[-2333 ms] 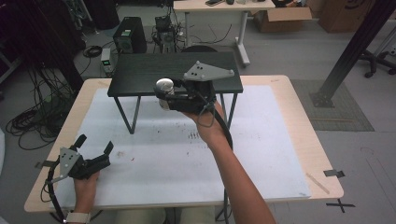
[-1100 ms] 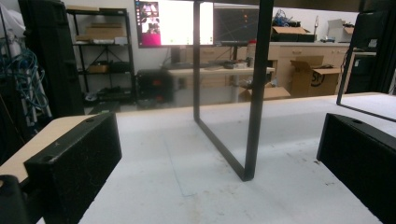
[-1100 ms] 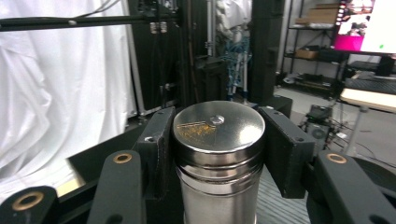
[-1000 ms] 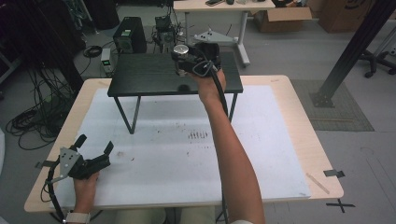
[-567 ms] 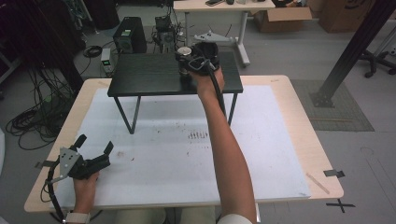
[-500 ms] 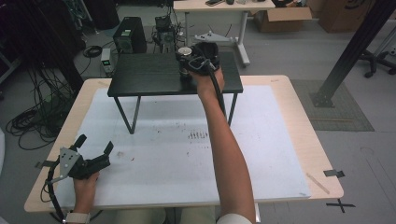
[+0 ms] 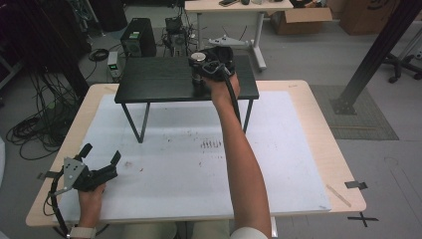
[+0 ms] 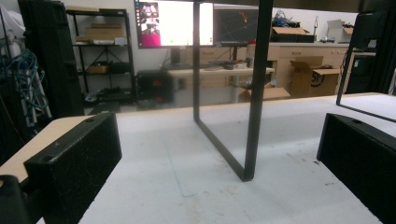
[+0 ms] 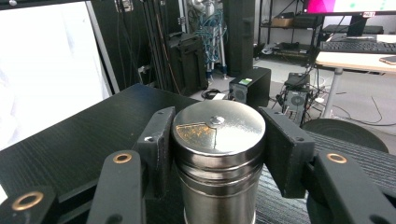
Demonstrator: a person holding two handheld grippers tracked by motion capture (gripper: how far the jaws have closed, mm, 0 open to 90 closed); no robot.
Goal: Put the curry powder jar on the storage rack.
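A light wooden table [image 7: 318,149] covered by a white sheet [image 7: 189,164] is seen from above. At its far side stands a low black wood-grain shelf on thin metal legs [image 7: 159,82]. The right gripper [image 7: 209,69] is held over the shelf's far right part, its jaws clamped on either side of an upright shiny cylindrical metal shaker [image 9: 218,154] resting on the shelf top. The left gripper [image 7: 102,162] is rested at the table's near left corner, jaws spread wide with nothing between them.
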